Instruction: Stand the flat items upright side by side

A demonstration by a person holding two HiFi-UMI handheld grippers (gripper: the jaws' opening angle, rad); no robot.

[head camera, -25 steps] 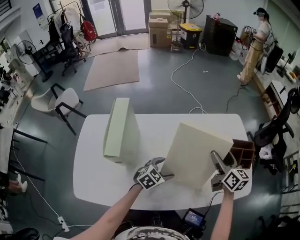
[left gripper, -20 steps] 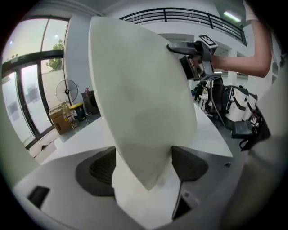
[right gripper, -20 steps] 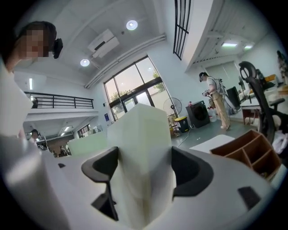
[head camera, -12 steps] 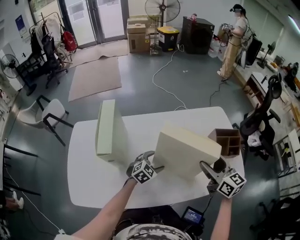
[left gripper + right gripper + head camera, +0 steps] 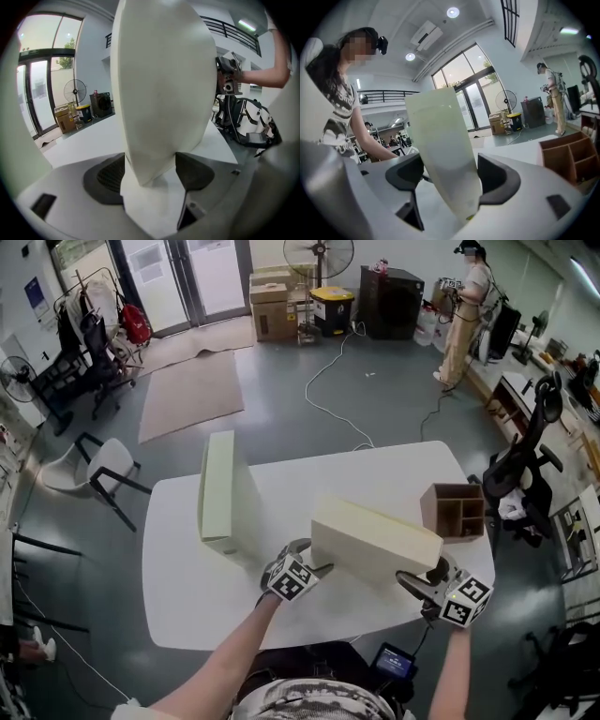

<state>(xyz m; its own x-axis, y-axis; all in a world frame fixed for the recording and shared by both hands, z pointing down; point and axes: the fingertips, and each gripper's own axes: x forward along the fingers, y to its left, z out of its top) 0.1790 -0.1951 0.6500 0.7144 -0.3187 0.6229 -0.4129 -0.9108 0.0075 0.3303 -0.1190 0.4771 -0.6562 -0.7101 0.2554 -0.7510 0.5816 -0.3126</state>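
One cream slab [image 5: 217,488] stands upright on its edge at the left of the white table [image 5: 197,596]. A second cream slab [image 5: 375,540] stands on its long edge near the table's front, held at both ends. My left gripper [image 5: 309,561] grips its left end; the jaws are closing, and in the left gripper view both pads of the left gripper [image 5: 150,171] touch the slab [image 5: 159,93]. At the slab's right end, my right gripper [image 5: 419,579] has jaws that are opening. In the right gripper view the slab [image 5: 440,140] sits tilted between the right gripper's [image 5: 450,176] pads, touching both.
A brown wooden compartment box [image 5: 457,510] stands at the table's right edge, close behind the held slab's right end, also seen as the box [image 5: 569,154]. Chairs flank the table: a black one [image 5: 530,460] on the right, a white one [image 5: 89,470] on the left. A person [image 5: 464,306] stands far back.
The held slab has swung from a raised, tilted pose with its broad face showing down onto its long edge. Both grippers moved lower with it.
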